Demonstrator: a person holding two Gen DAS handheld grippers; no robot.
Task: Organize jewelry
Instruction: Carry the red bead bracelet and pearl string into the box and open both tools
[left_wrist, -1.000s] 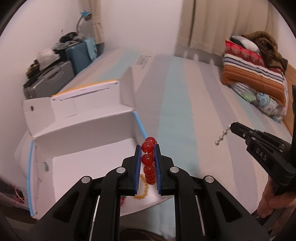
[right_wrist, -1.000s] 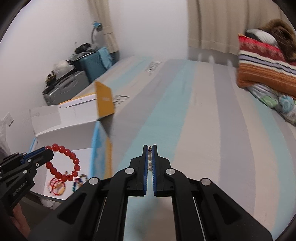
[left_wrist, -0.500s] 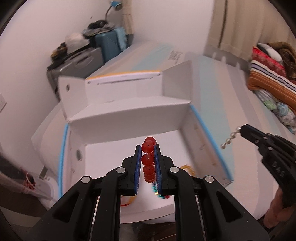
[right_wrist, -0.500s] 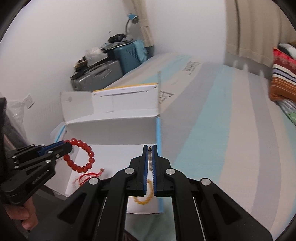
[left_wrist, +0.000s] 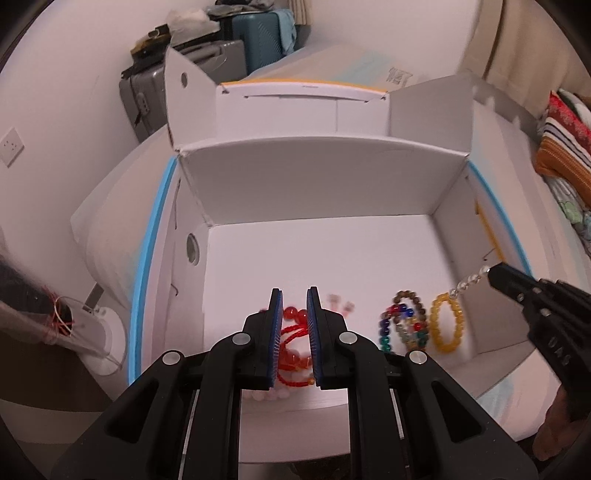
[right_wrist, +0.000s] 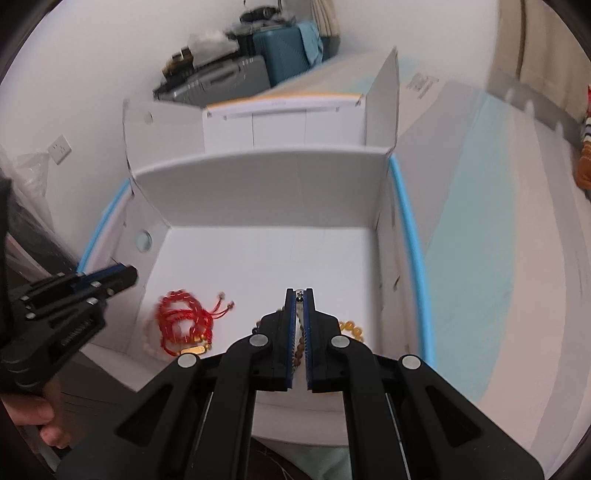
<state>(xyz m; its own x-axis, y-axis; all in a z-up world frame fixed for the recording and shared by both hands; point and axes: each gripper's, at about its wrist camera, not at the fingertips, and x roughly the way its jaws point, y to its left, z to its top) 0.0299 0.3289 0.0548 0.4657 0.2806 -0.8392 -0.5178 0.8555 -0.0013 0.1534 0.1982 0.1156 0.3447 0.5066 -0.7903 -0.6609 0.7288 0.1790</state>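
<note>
1. Black, blue-padded fingers of the left gripper (left_wrist: 293, 295) are held apart with a clear gap, gripping nothing, tilted down over the near left part of the white box (left_wrist: 325, 177).
2. Red bead bracelet (left_wrist: 295, 314) and red cord loops (right_wrist: 181, 319) are seen lying on the box floor directly below that gap; the pile is blurred, so single pieces cannot be told apart.
3. Pressed nearly together, the fingers of the right gripper (right_wrist: 300, 295) are closed on a pearl bead chain (left_wrist: 469, 282), whose visible end hangs free from the tip over the near right part of the box.
4. From the left wrist view, the right gripper is seen reaching in across the right wall of the box, its body sloping down toward the floor, with the holding hand (left_wrist: 554, 424) partly visible at the lower edge.
5. Just below the hanging chain, a yellow bead bracelet (left_wrist: 447, 321) is seen flat on the box floor, with a multicoloured bead bracelet (left_wrist: 402, 323) beside it, toward the box middle.
6. Farther in, the rest of the box floor is bare up to the upright back wall, behind which the lid flaps stand open.
7. Beyond the box, a grey suitcase (left_wrist: 184, 74) and a teal suitcase (left_wrist: 258, 37) are seen against the wall.
</note>
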